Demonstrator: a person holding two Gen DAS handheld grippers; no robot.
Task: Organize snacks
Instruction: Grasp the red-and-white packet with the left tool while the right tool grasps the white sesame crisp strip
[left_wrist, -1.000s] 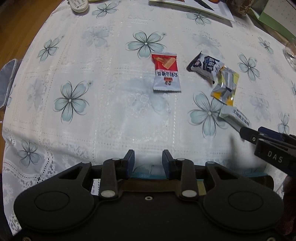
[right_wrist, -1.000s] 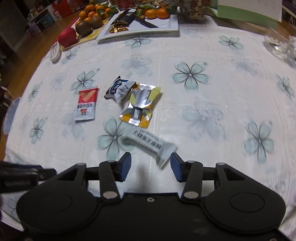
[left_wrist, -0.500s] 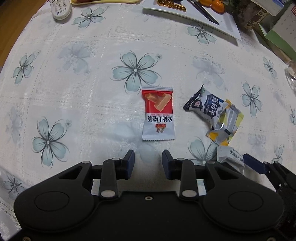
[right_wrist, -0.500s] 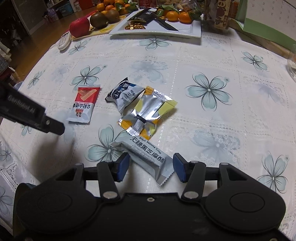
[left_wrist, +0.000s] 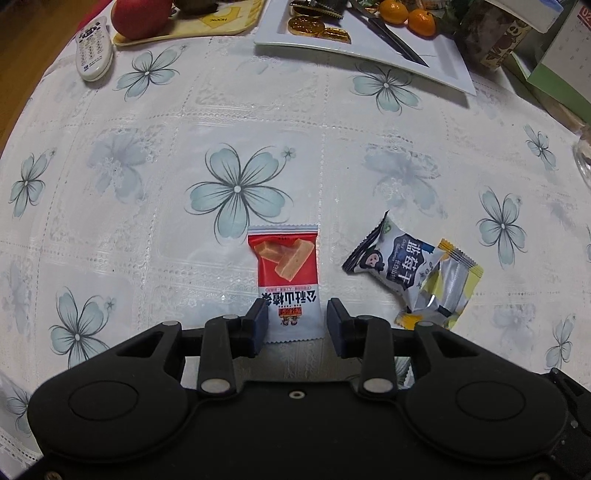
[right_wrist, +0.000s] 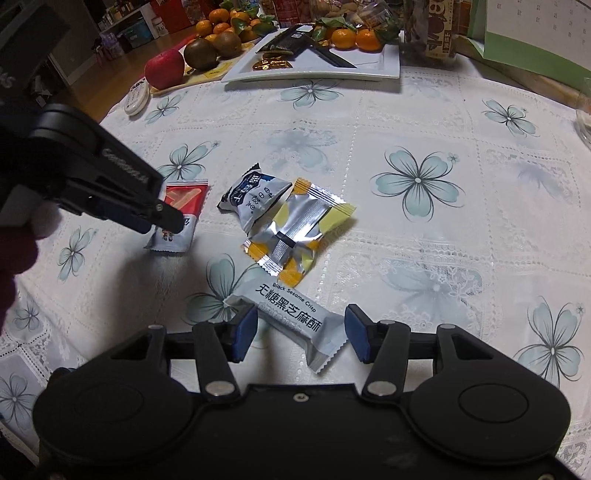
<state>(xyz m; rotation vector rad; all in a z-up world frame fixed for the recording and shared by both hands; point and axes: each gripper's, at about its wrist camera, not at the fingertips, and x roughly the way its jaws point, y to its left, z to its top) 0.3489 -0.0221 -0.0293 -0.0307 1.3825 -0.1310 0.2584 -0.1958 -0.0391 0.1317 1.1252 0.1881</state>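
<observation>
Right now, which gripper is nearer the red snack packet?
Left. The left gripper is open with its fingers straddling the near end of the red snack packet. The right gripper sits further off, open around the black sesame crisp bar.

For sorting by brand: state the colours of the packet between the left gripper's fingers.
Red top, white bottom on the packet; clearest in the left wrist view.

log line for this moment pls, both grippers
left gripper: open, astride red packet | right gripper: open, astride sesame crisp | neither lifted, both lying on table
</observation>
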